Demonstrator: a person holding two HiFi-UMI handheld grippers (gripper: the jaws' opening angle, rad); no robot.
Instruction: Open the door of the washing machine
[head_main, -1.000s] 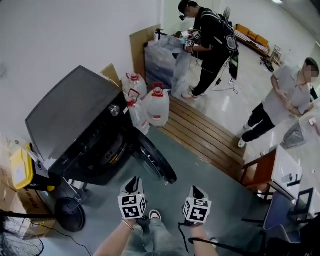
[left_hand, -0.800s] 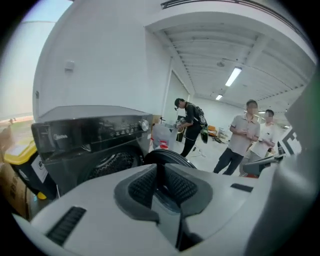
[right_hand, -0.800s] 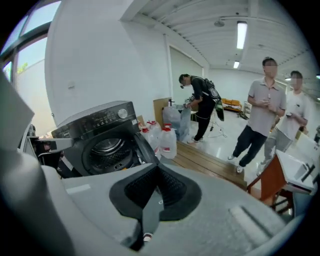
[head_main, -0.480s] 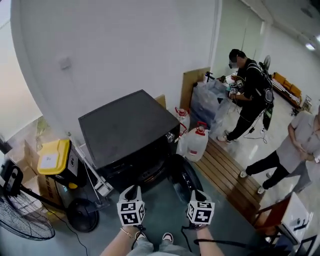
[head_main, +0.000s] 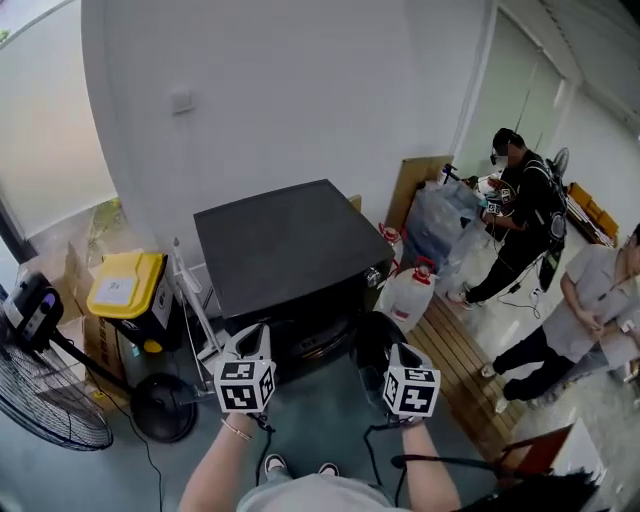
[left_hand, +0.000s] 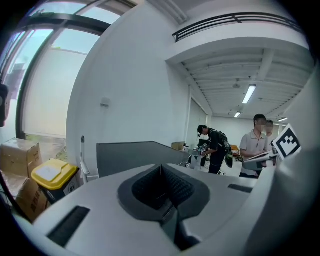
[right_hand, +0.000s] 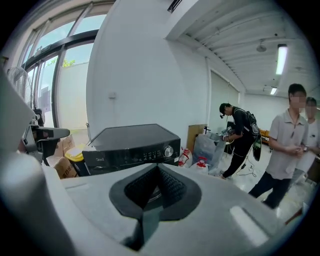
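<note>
Washing machine door (head_main: 368, 338) hangs open, just ahead of my right tongs (head_main: 400, 356).
It swings out from the machine (head_main: 285, 240) front, below me and nearer my right hand. My left tongs (head_main: 256, 340) have just closed on nothing; the right are shut and empty too.

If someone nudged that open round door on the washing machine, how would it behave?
The door stands open off the front of the washing machine, so it would probably swing on its hinge rather than flex. It looks thick and dark, so likely stiff and heavy. The big boxy machine itself should hardly shift.
</note>
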